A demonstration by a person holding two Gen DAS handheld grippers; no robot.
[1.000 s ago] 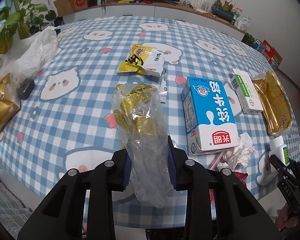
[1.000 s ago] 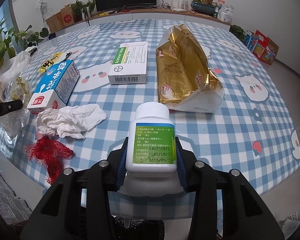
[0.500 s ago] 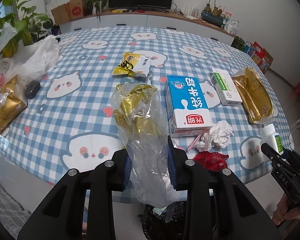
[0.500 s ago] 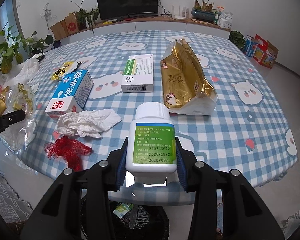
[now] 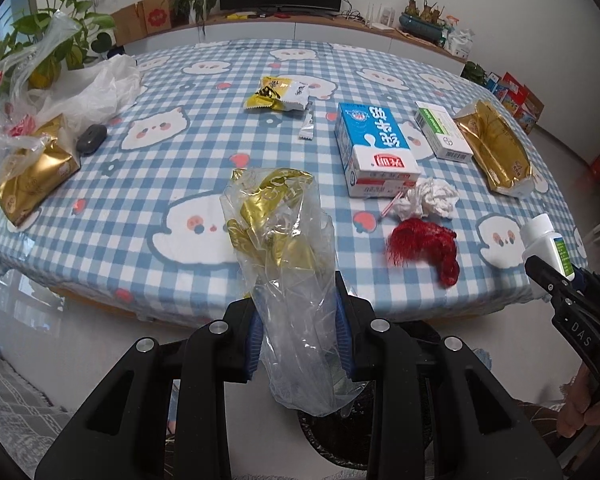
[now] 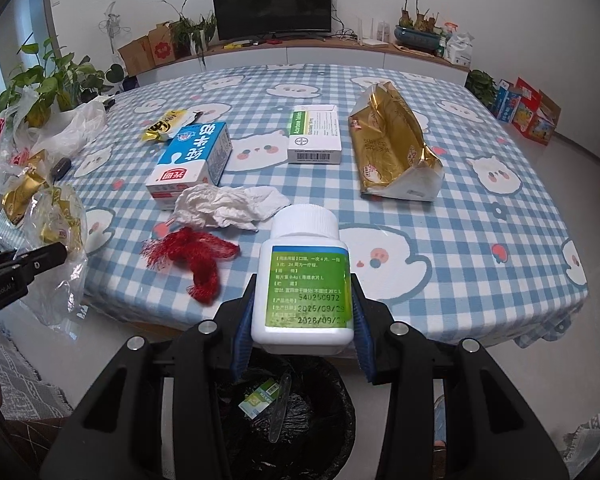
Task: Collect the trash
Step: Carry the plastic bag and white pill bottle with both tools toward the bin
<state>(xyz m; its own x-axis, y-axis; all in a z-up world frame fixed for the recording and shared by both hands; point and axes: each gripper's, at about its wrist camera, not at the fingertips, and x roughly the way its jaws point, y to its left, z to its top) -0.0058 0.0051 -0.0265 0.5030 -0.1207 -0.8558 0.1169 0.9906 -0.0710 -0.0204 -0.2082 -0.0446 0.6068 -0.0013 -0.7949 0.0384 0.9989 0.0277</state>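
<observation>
Carrying two pieces at once, you've got both loads off the table edge and over the bin, but neither is dropped yet. On your left, the left tongs (image 5: 298, 336) are clamped on a clear plastic bag with gold wrappers (image 5: 288, 256), which hangs between the blue pads and droops toward the floor. Below it sits the black-lined trash bin (image 6: 300, 432), and there are already a small green-and-white packet (image 6: 259, 398) and a thin strip in there, so some of the job looks done. On your right, the right tongs (image 6: 303, 322) are closed on a white pill bottle (image 6: 305, 280), upright, green label facing the camera, right above the bin's mouth. I'd say a release from both sides is what remains of this round. Plenty is left on the table (image 6: 460, 216), left to right: a gold bag (image 5: 34, 176) under loose white plastic, a yellow snack packet (image 5: 278, 94), a small sachet (image 5: 307, 128), the blue milk carton (image 6: 192, 160), a crumpled tissue (image 6: 228, 206) with a red mesh net (image 6: 192, 258) just in front of it, a green-and-white medicine box (image 6: 315, 140), and a big gold foil bag (image 6: 392, 152) lying open. Call it early going, most of the clearing is ahead of you.
</observation>
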